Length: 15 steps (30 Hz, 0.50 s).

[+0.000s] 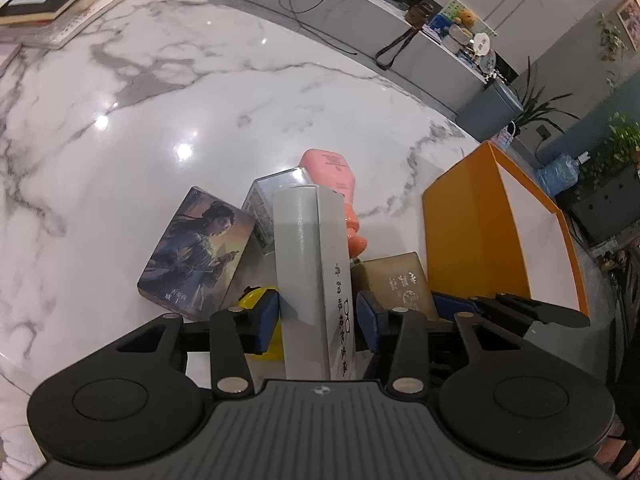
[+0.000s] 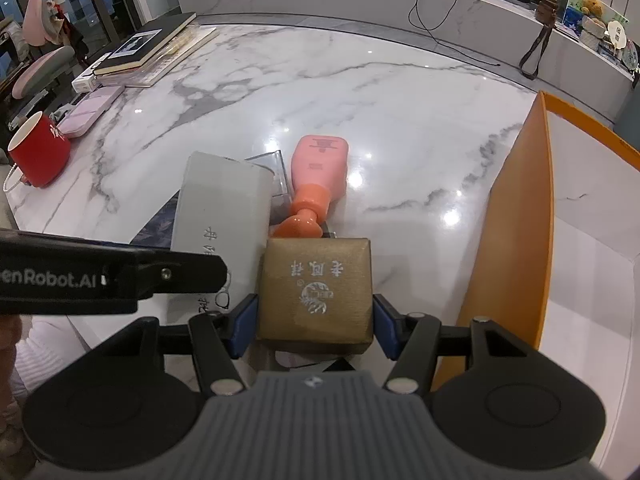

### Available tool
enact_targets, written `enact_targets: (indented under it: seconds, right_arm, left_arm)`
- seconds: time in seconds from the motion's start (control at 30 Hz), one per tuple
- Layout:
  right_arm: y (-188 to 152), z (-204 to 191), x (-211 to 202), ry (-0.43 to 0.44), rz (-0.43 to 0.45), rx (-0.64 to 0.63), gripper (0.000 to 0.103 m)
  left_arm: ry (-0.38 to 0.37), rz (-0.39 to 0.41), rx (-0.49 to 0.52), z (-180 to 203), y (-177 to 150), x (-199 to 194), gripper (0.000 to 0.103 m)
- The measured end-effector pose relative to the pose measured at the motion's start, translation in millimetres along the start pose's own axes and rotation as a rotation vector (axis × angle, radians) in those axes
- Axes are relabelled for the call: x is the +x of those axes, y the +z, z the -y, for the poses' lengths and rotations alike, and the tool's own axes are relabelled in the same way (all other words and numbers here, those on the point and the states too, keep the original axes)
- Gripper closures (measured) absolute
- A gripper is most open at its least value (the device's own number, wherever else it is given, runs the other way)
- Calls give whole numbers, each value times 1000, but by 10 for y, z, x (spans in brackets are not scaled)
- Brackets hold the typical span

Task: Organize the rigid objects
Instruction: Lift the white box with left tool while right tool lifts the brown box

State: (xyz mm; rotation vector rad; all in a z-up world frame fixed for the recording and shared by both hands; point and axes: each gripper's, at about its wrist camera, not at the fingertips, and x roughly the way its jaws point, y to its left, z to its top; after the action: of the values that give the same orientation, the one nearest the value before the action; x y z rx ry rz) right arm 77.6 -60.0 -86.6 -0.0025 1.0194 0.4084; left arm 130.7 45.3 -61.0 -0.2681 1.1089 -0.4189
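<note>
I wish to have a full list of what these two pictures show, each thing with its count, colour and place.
grey box: one, grey, between left pads
gold box: one, gold-brown, between right pads
pink bottle: one, pink, orange cap, lying beyond gold box
picture box: one, blue-brown, left of grey box
clear case: one, transparent, behind grey box
yellow thing: one, mostly hidden
orange bin: one, white inside, table's right
red mug: one, far left
marble table: one, white-grey
left gripper: black, blue pads
right gripper: same
</note>
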Motion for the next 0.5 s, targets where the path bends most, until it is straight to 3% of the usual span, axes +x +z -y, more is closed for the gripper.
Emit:
enact_targets:
  seconds: [0.07, 0.2, 0.3, 0.37, 0.5]
  right_arm:
    - [-4, 2, 0, 1, 1, 0, 43]
    - [-15, 22, -5, 13, 3, 15, 43]
    - [-23, 24, -2, 26, -2, 16, 43]
    - [-29, 13, 1, 22, -1, 12, 43]
    - [-24, 5, 4, 28, -1, 9, 43]
  left_arm:
    - [1, 3, 13, 17, -16, 6, 55]
    - [-112, 22, 8, 15, -33, -33, 56]
    - [-30, 16, 86, 163, -51, 8, 61]
    - [-31, 17, 81, 161, -52, 24, 63]
    - [9, 15, 92, 183, -41, 39, 53]
